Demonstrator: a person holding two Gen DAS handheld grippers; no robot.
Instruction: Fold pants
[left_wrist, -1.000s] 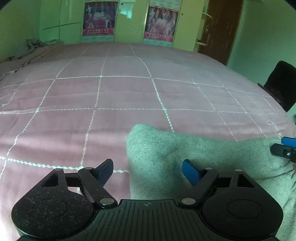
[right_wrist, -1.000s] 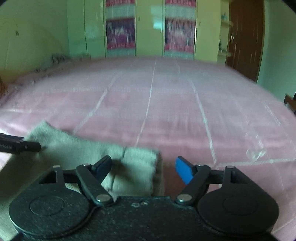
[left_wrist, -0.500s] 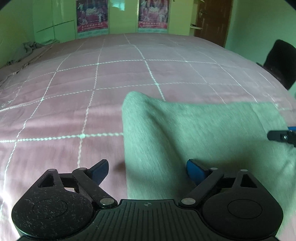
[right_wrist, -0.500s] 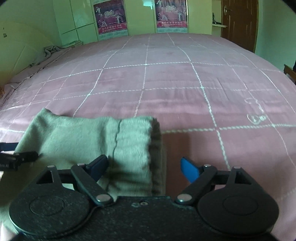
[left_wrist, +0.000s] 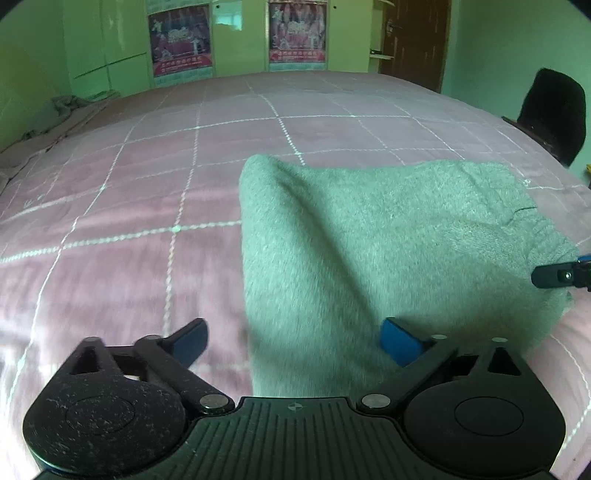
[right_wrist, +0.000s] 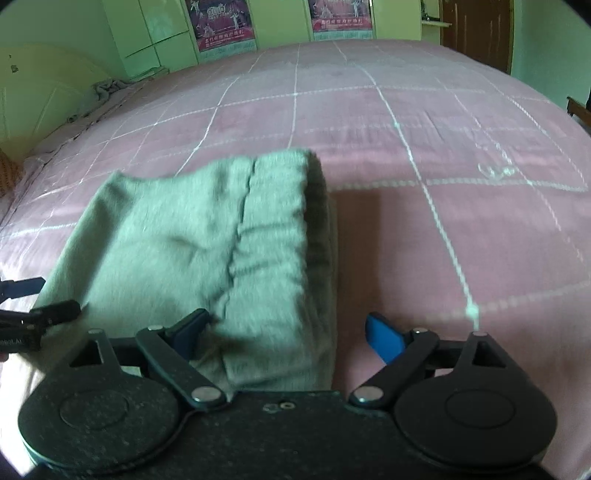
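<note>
The grey-green pants (left_wrist: 369, 240) lie folded in a thick stack on the pink bed. My left gripper (left_wrist: 295, 341) hovers over the stack's near left edge, its jaws opening wide, and neither pad presses the cloth. In the right wrist view the pants (right_wrist: 207, 240) show a seam and stacked layers at their right edge. My right gripper (right_wrist: 288, 334) stands over the near right corner, its jaws also opening, with cloth lying loose between the pads. Each gripper's tip shows at the edge of the other's view.
The pink bedspread (left_wrist: 147, 192) with white grid lines stretches far ahead and to both sides. A black chair (left_wrist: 554, 110) stands at the bed's right edge. Crumpled bedding (right_wrist: 107, 86) lies at the far left. Wardrobes with posters (left_wrist: 181, 44) and a brown door (left_wrist: 413, 40) are behind.
Both grippers have drawn back toward the near edge, so more of the folded pants shows. Their jaws have spread wider. The pants stay flat on the bed.
</note>
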